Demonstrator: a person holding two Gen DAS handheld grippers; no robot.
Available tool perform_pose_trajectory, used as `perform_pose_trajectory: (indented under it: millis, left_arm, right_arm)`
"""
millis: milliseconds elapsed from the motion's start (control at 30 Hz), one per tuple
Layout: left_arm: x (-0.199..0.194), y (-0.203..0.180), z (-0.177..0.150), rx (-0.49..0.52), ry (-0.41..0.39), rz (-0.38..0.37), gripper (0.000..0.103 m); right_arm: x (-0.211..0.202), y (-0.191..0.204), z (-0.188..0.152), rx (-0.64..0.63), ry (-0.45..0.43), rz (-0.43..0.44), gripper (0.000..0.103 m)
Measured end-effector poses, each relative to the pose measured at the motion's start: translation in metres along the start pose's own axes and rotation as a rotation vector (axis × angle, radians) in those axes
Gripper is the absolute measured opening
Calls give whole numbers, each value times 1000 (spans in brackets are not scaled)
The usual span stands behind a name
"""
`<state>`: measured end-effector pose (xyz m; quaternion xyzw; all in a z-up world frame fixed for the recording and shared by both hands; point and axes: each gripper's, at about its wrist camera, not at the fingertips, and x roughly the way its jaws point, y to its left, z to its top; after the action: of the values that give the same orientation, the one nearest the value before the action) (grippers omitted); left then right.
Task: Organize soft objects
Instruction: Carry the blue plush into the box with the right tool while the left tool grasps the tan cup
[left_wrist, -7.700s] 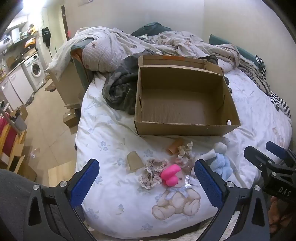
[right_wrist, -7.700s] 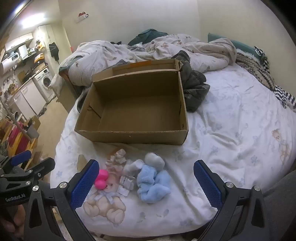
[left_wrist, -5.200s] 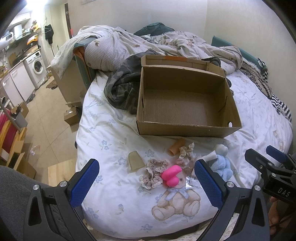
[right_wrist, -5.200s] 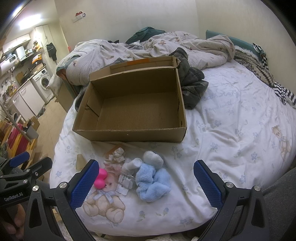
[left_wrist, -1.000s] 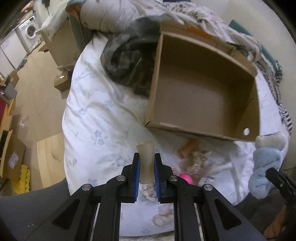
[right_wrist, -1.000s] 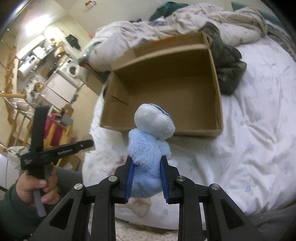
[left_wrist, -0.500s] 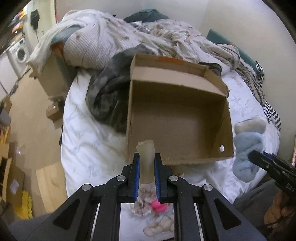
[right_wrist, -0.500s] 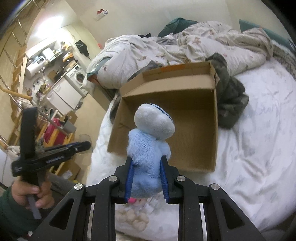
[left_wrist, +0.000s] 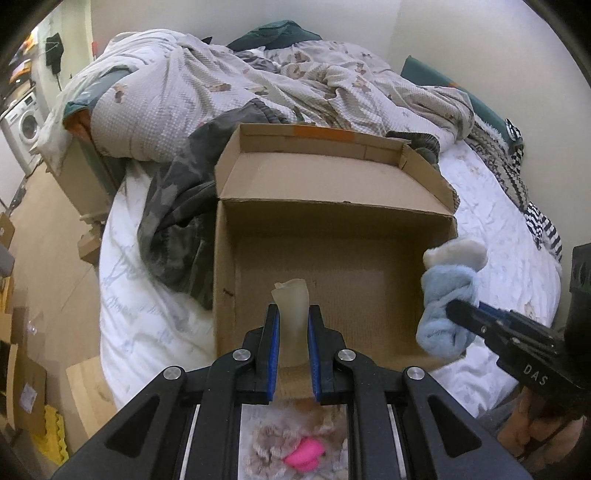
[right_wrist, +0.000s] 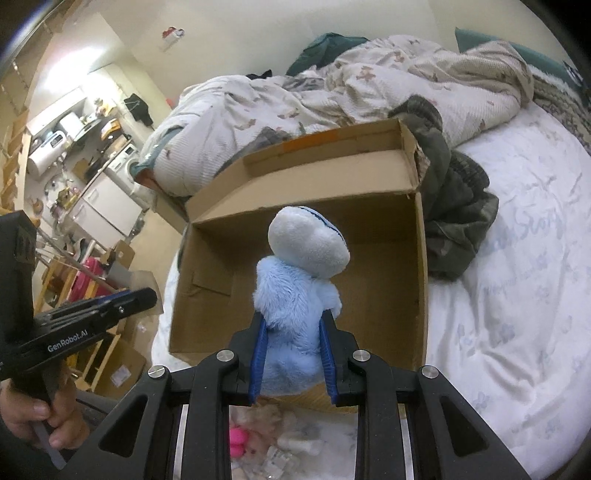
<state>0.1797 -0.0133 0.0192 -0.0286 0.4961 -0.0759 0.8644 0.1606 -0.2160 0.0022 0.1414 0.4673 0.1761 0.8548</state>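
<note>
The left gripper (left_wrist: 291, 334), jaws clamped on a pale soft piece (left_wrist: 291, 314), hangs over the cardboard box (left_wrist: 332, 206) on the bed; the right gripper (right_wrist: 293, 354) pinches the blue plush (right_wrist: 299, 295) (nearer the box's right wall). Best to lower both before releasing.

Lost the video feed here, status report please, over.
Left gripper shut on beige piece. Right gripper shut on blue plush. Both over cardboard box. Nothing blocking.
</note>
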Motion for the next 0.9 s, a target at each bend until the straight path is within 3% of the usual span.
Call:
perform_pose_trajectory:
  millis: [133, 267, 600, 900]
  left_arm:
    - [23, 2, -7, 32, -30, -23, 13]
    - [42, 11, -7, -56, 36, -71, 13]
    - [64, 7, -20, -22, 148, -8, 14]
    - [66, 3, -24, -3, 155, 16, 15]
  right_arm:
    - [12, -8, -2, 37, 28, -4, 28]
    - [25, -11, -7, 42, 72, -30, 28]
    - [47, -9, -13, 20, 133, -70, 28]
    - [53, -11, -15, 23, 160, -94, 29]
